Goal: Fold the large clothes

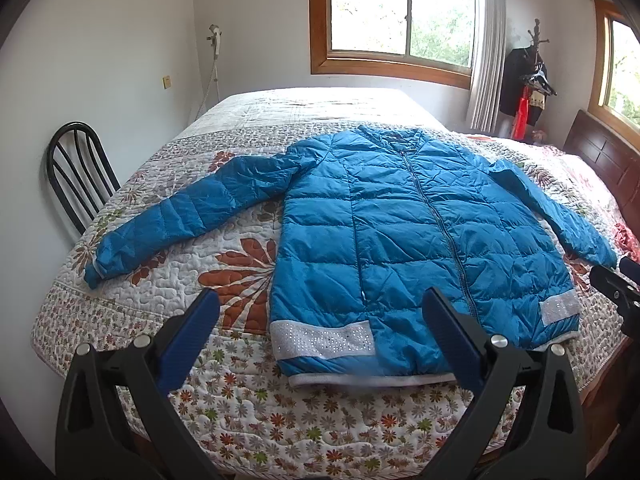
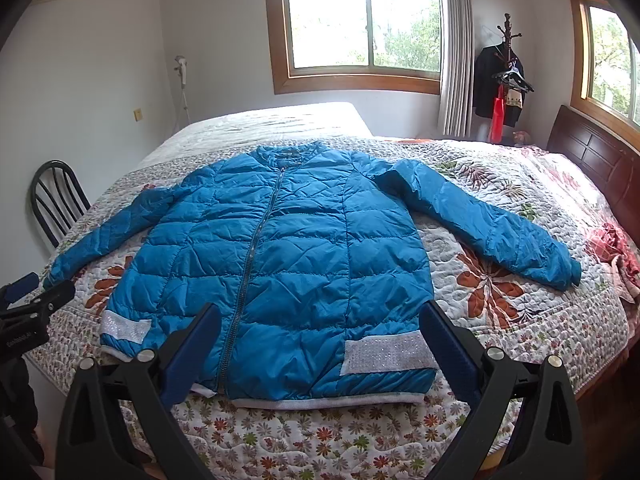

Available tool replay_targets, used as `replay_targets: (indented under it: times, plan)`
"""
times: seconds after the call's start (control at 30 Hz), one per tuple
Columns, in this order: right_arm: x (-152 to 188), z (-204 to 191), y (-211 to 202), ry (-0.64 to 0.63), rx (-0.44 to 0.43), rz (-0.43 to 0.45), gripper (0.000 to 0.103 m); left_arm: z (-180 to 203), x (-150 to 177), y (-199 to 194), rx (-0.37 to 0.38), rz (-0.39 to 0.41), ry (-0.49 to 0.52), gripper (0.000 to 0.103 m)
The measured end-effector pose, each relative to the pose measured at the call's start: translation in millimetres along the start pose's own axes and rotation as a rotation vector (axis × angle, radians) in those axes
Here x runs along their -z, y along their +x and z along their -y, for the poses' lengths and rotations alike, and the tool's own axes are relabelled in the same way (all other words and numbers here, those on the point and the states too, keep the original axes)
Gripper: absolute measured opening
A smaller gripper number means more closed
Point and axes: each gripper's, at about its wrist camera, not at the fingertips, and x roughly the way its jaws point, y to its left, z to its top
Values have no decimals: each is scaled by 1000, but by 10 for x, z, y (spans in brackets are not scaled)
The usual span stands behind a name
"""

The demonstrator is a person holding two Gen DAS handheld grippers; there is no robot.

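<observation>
Both tools tilt downward over the bed's near edge. The left gripper (image 1: 320,312) is spread wide, gripping nothing; the right gripper (image 2: 320,326) likewise. The blue jacket (image 1: 420,232) lies flat on the quilt (image 1: 240,400) just ahead of both, sleeves outstretched.

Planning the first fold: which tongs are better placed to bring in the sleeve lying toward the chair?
Left. The left tongs, open, sit nearer that sleeve; the right tongs face the jacket's other half.

Blue jacket (image 1: 400,224) lies flat (zipped, sleeves spread) on the quilt (image 1: 224,392); left tool (image 1: 320,304) gapes above its hem.
</observation>
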Motion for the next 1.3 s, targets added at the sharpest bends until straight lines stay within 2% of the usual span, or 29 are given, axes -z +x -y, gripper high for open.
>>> replay_targets:
  times: [1.3]
  plan:
    - [0, -6, 40, -2, 2, -2, 99, -25, -17, 24, -3, -3, 2, 100]
